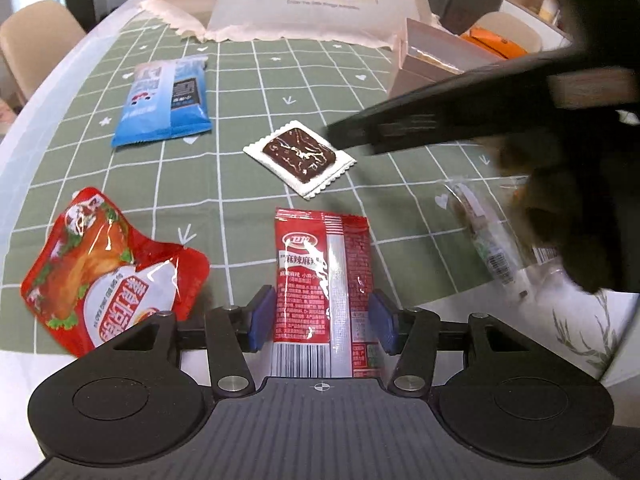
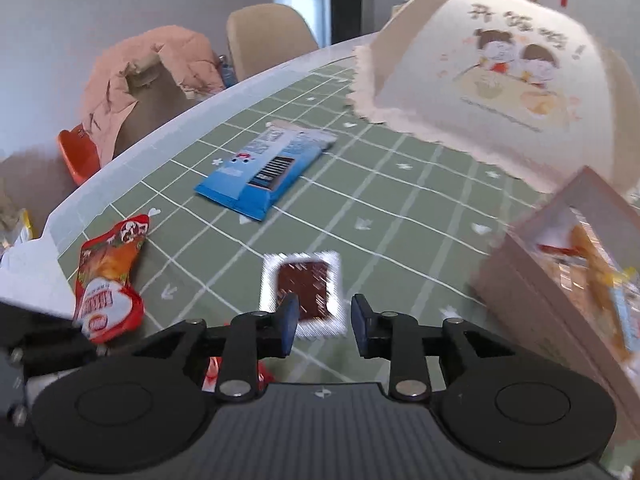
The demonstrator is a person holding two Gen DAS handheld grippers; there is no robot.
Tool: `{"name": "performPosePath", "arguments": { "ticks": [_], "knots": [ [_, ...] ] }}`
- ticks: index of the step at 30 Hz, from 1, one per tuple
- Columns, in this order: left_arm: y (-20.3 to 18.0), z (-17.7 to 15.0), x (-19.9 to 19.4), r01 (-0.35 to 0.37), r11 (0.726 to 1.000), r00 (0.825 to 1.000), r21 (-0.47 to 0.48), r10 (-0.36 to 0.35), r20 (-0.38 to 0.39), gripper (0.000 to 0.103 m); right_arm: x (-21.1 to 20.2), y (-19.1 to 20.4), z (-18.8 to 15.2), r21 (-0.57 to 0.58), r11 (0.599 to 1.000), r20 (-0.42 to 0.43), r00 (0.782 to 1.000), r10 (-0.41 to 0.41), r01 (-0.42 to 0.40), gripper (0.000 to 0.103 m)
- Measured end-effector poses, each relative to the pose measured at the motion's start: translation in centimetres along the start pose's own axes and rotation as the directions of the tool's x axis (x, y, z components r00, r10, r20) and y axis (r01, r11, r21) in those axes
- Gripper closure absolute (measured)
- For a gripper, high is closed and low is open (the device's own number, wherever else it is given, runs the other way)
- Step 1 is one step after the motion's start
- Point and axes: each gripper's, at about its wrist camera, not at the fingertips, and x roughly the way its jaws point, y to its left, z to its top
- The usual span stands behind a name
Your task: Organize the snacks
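Observation:
My left gripper (image 1: 323, 320) has a red spicy-strip packet (image 1: 320, 272) between its blue pads, which touch both long edges of the packet. A white sachet with a dark brown square (image 1: 300, 156) lies on the green checked cloth just beyond it. The sachet (image 2: 303, 294) shows through the gap of my right gripper (image 2: 325, 320), which is open above it with nothing between its fingers. In the left wrist view the right gripper (image 1: 356, 136) is a dark blurred bar with its tip by the sachet. A blue packet (image 1: 164, 104) and a red chicken pouch (image 1: 108, 272) lie to the left.
A pale box (image 2: 560, 280) with snacks inside stands on the right, and a cartoon-printed food cover (image 2: 480, 80) stands behind it. A clear-wrapped snack (image 1: 488, 240) lies by the hand holding the right gripper. The table's white rim (image 2: 168, 136) curves round the left, with chairs beyond.

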Motion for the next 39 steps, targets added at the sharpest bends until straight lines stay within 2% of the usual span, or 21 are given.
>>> {"name": "performPosePath", "arguments": {
  "ticks": [3, 4, 5, 6, 8, 11, 13, 17, 19, 23, 27, 28, 29, 30, 32, 34, 36, 39],
  "knots": [
    [0.1, 0.1, 0.1, 0.001, 1.000, 1.000, -0.001, -0.001, -0.005, 0.047, 2.6, 0.6, 0.6, -0.011, 1.000, -0.031, 1.000, -0.003, 0.003, 0.074],
    [0.0, 0.2, 0.1, 0.001, 1.000, 1.000, -0.002, -0.001, -0.008, 0.047, 3.1, 0.6, 0.6, -0.007, 1.000, -0.028, 1.000, -0.003, 0.003, 0.070],
    [0.0, 0.2, 0.2, 0.001, 1.000, 1.000, -0.003, -0.001, -0.012, 0.047, 3.3, 0.5, 0.7, -0.004, 1.000, -0.024, 1.000, -0.002, 0.002, 0.062],
    [0.1, 0.3, 0.2, 0.002, 1.000, 1.000, -0.006, -0.002, -0.013, 0.047, 3.4, 0.5, 0.8, -0.003, 1.000, -0.028, 1.000, 0.008, -0.008, 0.061],
    [0.2, 0.2, 0.2, 0.009, 1.000, 1.000, -0.017, -0.009, -0.012, 0.047, 3.4, 0.7, 1.0, -0.023, 0.999, -0.074, 0.997, 0.036, -0.038, 0.063],
    [0.5, 0.3, 0.4, 0.020, 0.999, 1.000, -0.034, -0.020, -0.011, 0.047, 2.5, 1.6, 0.8, -0.068, 0.998, -0.053, 0.999, 0.001, -0.004, 0.063],
    [0.6, 0.4, 0.4, 0.020, 0.999, 1.000, -0.034, -0.021, -0.017, 0.047, 2.3, 1.5, 0.9, -0.056, 0.998, -0.031, 0.999, -0.008, 0.007, 0.063],
    [0.5, 0.5, 0.5, 0.014, 1.000, 1.000, -0.015, -0.014, -0.026, 0.047, 3.7, 0.9, 1.1, -0.008, 1.000, -0.057, 0.998, 0.021, -0.021, 0.062],
    [0.5, 0.5, 0.5, 0.012, 1.000, 1.000, -0.013, -0.012, -0.025, 0.047, 3.7, 1.3, 1.0, -0.026, 0.999, -0.046, 0.999, 0.017, -0.019, 0.060],
    [0.6, 0.3, 0.5, 0.009, 1.000, 1.000, -0.019, -0.010, -0.018, 0.047, 3.1, 2.1, 1.0, -0.084, 0.996, -0.069, 0.998, -0.007, 0.001, 0.065],
    [0.6, 0.2, 0.4, 0.011, 1.000, 1.000, -0.002, -0.011, -0.016, 0.047, -1.8, 0.8, 0.5, -0.019, 1.000, 0.004, 1.000, 0.007, -0.006, 0.065],
    [0.4, 0.3, 0.4, 0.004, 1.000, 1.000, 0.011, -0.004, -0.019, 0.050, -3.6, 0.1, 0.2, 0.017, 1.000, 0.030, 1.000, 0.007, -0.008, 0.065],
    [0.3, 0.3, 0.4, -0.010, 1.000, 1.000, 0.015, 0.011, -0.015, 0.063, -5.3, -0.6, -0.3, 0.052, 0.999, 0.055, 0.998, -0.002, -0.001, 0.065],
    [0.4, 0.3, 0.2, -0.005, 1.000, 1.000, 0.009, 0.005, -0.003, 0.064, -7.3, -1.3, -1.0, 0.086, 0.996, 0.079, 0.997, -0.024, 0.017, 0.065],
    [0.5, 0.5, -0.1, 0.032, 0.999, 0.999, 0.007, -0.032, 0.017, 0.073, -10.5, -2.5, -2.5, 0.138, 0.988, 0.111, 0.990, -0.087, 0.071, 0.065],
    [0.0, 0.9, -0.7, 0.039, 0.999, 0.998, 0.037, -0.041, 0.047, 0.075, -13.9, -3.7, -4.5, 0.191, 0.971, 0.134, 0.976, -0.173, 0.146, 0.065],
    [-0.6, 1.6, -1.4, 0.040, 0.997, 0.996, 0.073, -0.046, 0.079, 0.076, -16.7, -4.9, -6.7, 0.249, 0.943, 0.134, 0.956, -0.261, 0.222, 0.065],
    [-1.4, 3.7, -3.3, 0.087, 0.990, 0.984, 0.107, -0.102, 0.144, 0.078, -19.5, -6.6, -9.5, 0.342, 0.897, 0.115, 0.935, -0.335, 0.280, 0.065]
  ]
}}
